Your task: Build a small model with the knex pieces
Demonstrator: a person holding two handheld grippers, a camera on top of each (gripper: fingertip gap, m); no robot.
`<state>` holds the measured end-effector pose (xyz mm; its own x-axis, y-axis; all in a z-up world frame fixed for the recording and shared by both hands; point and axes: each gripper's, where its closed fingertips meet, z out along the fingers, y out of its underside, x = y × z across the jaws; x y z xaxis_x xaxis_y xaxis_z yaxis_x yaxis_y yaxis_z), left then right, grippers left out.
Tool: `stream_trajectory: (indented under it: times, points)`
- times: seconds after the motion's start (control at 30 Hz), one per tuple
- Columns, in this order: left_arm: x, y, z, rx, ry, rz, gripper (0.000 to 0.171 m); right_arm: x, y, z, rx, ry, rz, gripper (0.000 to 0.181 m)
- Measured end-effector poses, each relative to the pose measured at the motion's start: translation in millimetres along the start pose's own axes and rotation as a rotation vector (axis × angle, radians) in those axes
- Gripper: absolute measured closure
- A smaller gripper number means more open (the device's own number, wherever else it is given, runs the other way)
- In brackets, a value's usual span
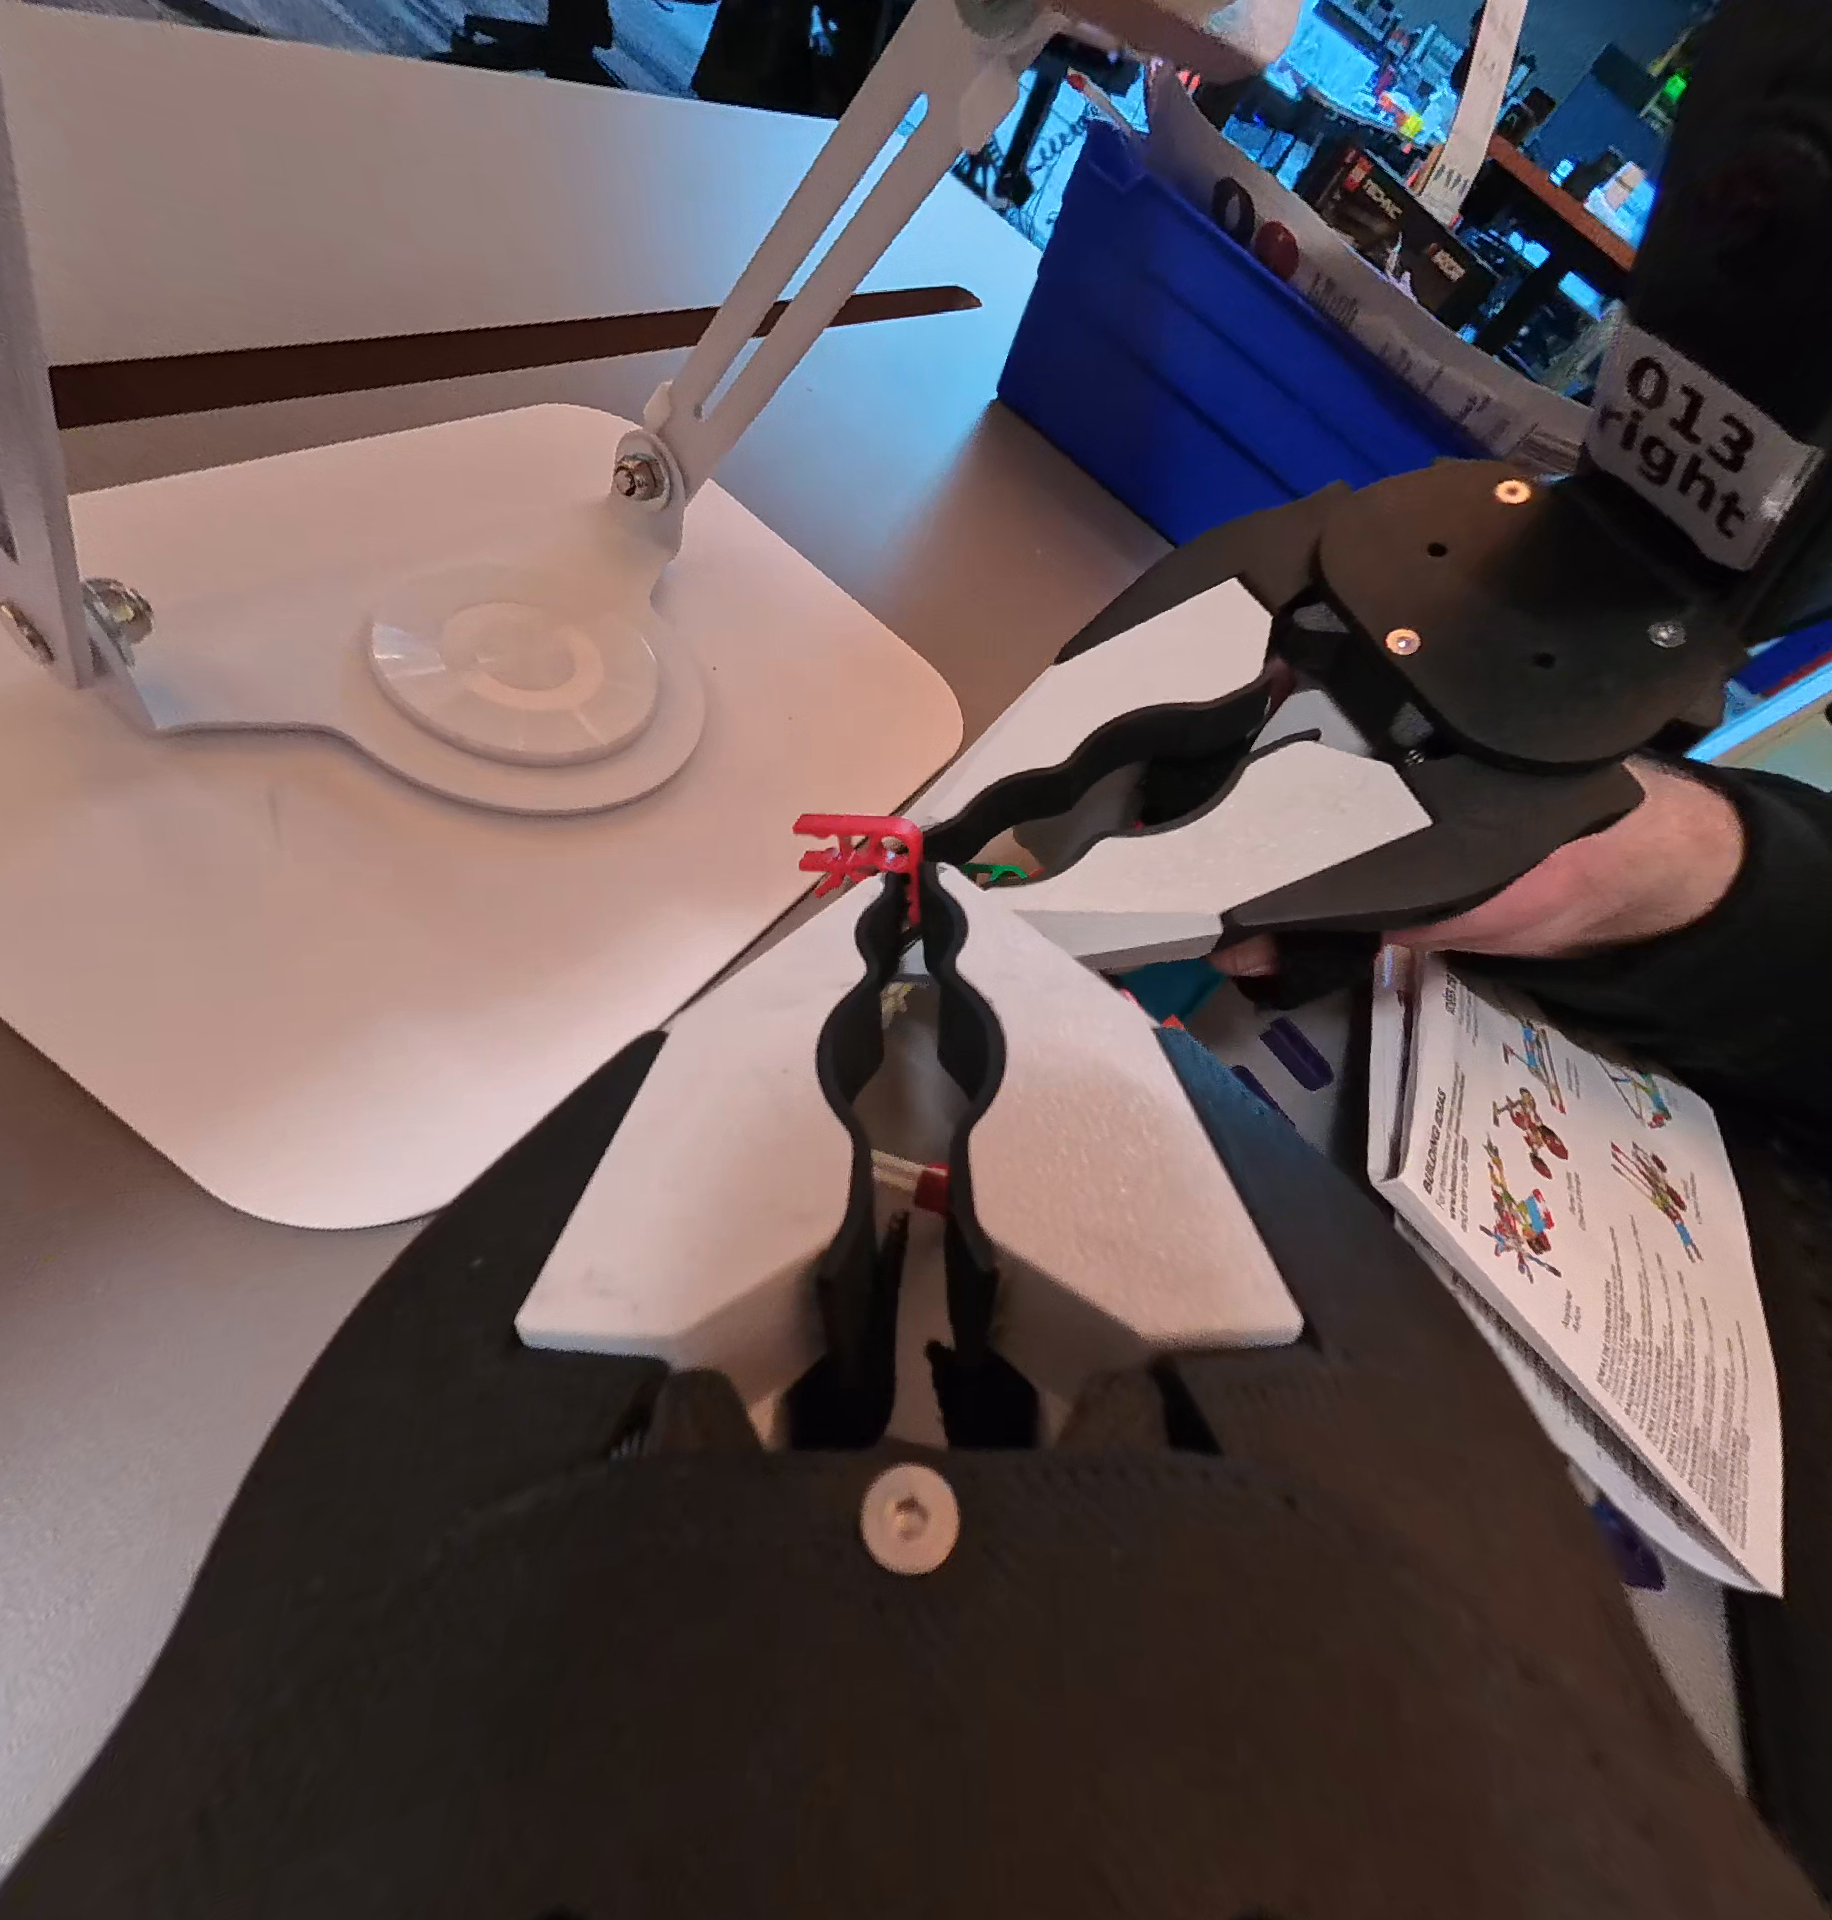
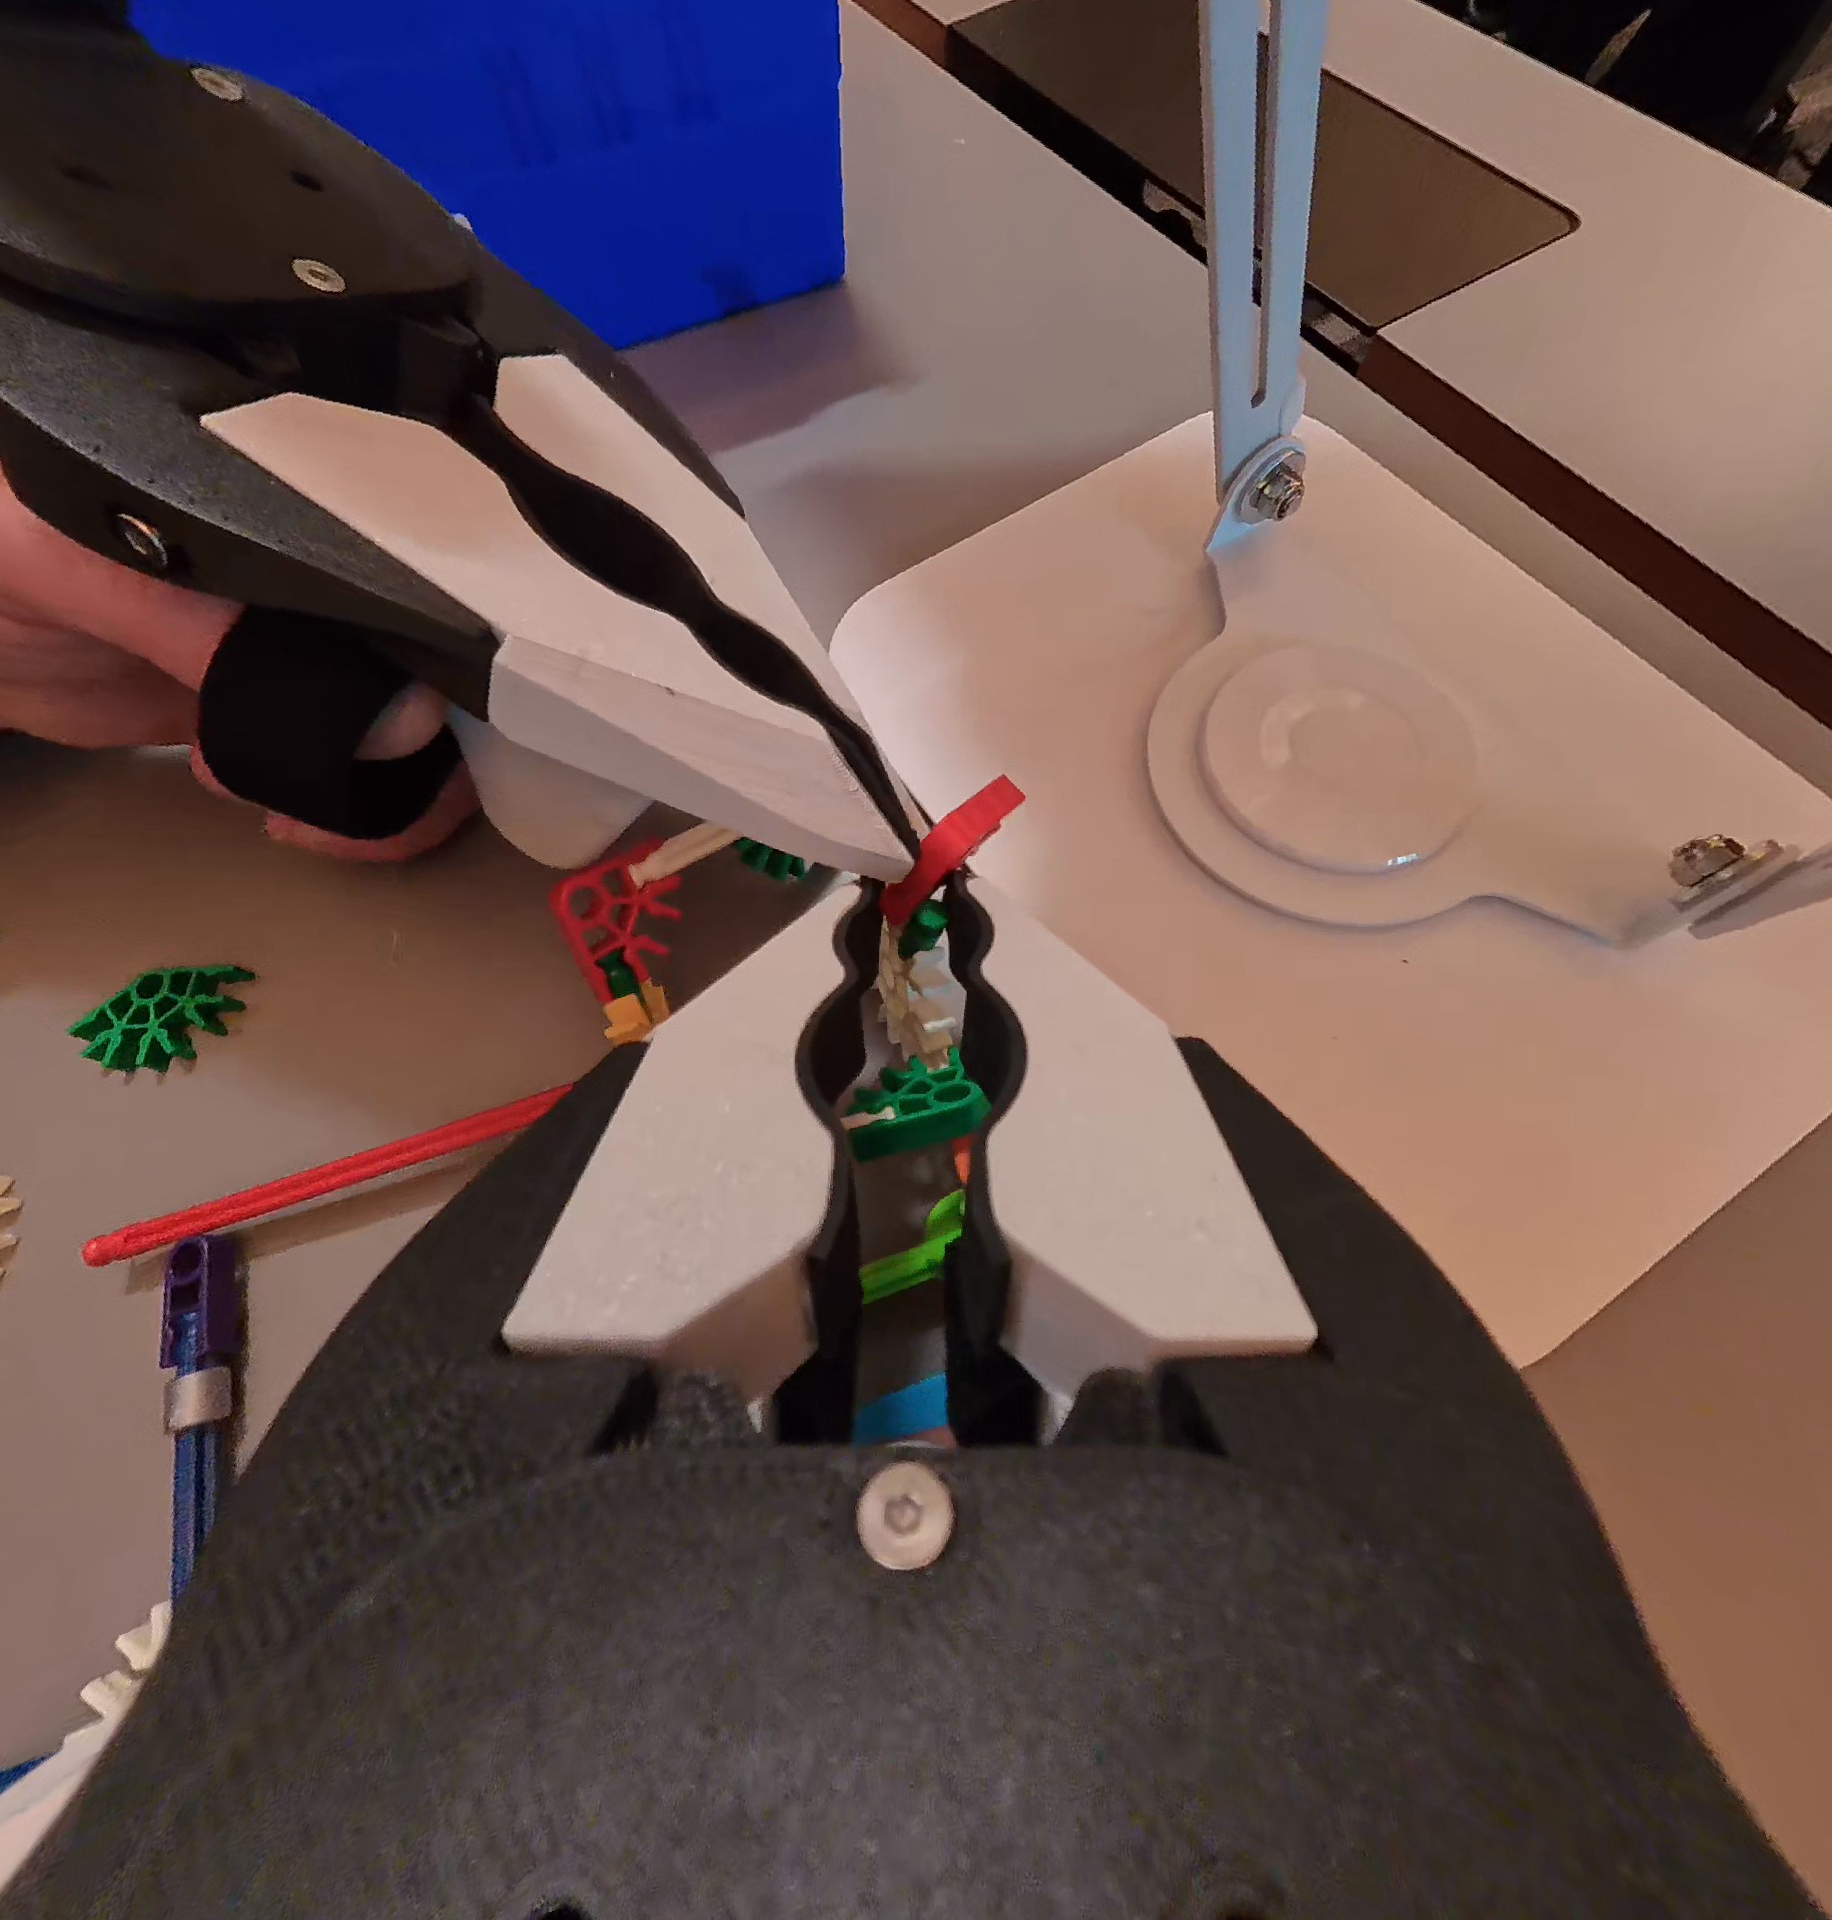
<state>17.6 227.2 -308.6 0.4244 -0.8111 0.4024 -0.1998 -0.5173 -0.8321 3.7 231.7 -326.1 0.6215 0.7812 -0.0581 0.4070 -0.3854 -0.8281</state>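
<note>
A small red plastic connector (image 1: 855, 844) is held in the air between both grippers. My left gripper (image 1: 910, 883) is shut on its lower leg. My right gripper (image 1: 927, 831) comes in from the right, held by a hand, and its tips are closed on the connector's corner. In the right wrist view the red connector (image 2: 969, 821) sticks up from my right gripper (image 2: 917, 888), and the left gripper (image 2: 896, 847) meets it from the upper left. Green and white toy pieces (image 2: 917, 1101) lie on the table below the jaws.
A white stand base (image 1: 268, 935) with slotted arms is just beyond the grippers. A blue bin (image 1: 1182, 343) stands behind and a booklet (image 1: 1577, 1247) lies at right. A green connector (image 2: 159, 1016), red rod (image 2: 320, 1179), purple connector (image 2: 200, 1299) and red connector assembly (image 2: 611, 914) lie on the table. Left and right tips are no more than a few centimetres apart.
</note>
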Motion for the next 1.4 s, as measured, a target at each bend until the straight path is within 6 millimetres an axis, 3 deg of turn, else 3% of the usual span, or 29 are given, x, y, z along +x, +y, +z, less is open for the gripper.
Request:
stream_trajectory:
  times: [0.17, 0.33, 0.5, 0.8, 0.97, 1.13, 1.4]
  points:
    - [-9, 4, -5, -0.036, -0.049, 0.14, 0.165, 4, -5, -8, 0.029, -0.033, 0.005, 0.177]
    - [-8, 6, -3, -0.057, -0.039, 0.186, 0.17, 1, -1, -8, 0.018, -0.07, 0.002, 0.178]
    - [-31, -5, -12, -0.096, -0.196, 0.358, 0.17, -12, 8, -10, -0.041, -0.161, -0.013, 0.177]
    - [-46, 19, -29, -0.334, -0.301, 0.616, 0.164, -60, 19, -21, -0.092, -0.393, -0.159, 0.177]
    - [-49, 34, -22, -0.426, -0.313, 0.795, 0.151, -93, 23, -29, -0.088, -0.525, -0.266, 0.175]
    - [-45, 40, -11, -0.441, -0.255, 0.747, 0.148, -102, 15, -40, -0.042, -0.57, -0.297, 0.18]
    - [-36, 42, 0, -0.411, -0.173, 0.618, 0.143, -90, 4, -49, 0.009, -0.549, -0.272, 0.18]
